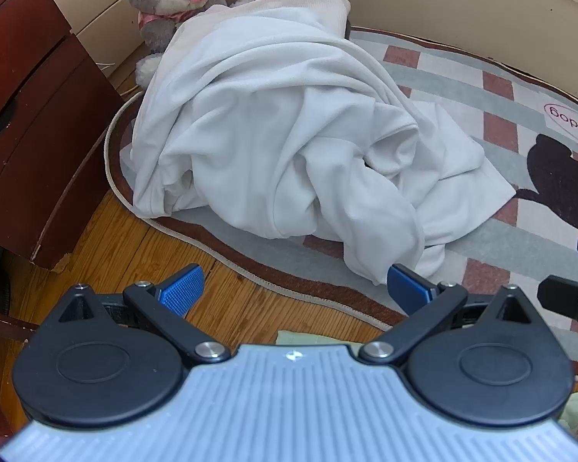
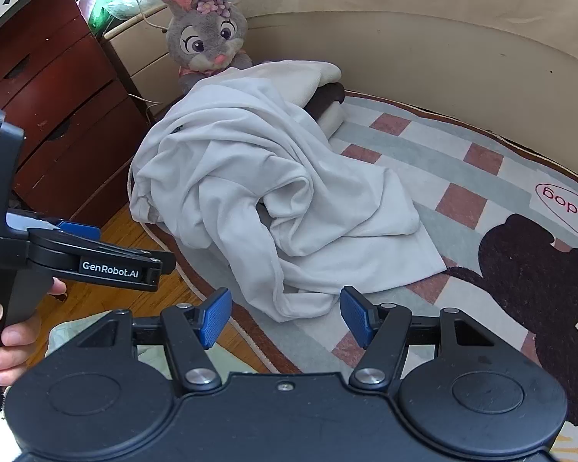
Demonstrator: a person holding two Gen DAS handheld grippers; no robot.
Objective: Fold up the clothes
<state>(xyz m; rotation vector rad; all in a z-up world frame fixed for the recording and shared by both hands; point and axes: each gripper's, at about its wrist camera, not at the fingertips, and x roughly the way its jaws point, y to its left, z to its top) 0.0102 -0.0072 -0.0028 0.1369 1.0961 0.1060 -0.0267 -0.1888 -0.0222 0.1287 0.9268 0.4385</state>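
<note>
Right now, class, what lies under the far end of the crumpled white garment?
Under the white garment, folded clothes peek out, cream over dark brown over white. The rug lies beneath; how far the stack extends is hidden.

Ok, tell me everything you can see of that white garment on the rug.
The crumpled white fabric garment is thin, soft-looking cloth, unfolded and heaped in deep wrinkles, with a sleeve-like tube trailing toward the cameras. It lies at the edge of the checked pink-and-grey rug, draped up over a stack of folded cream and dark textiles and against the grey plush rabbit. Both the left claw and right claw are open just short of it, not touching.
</note>
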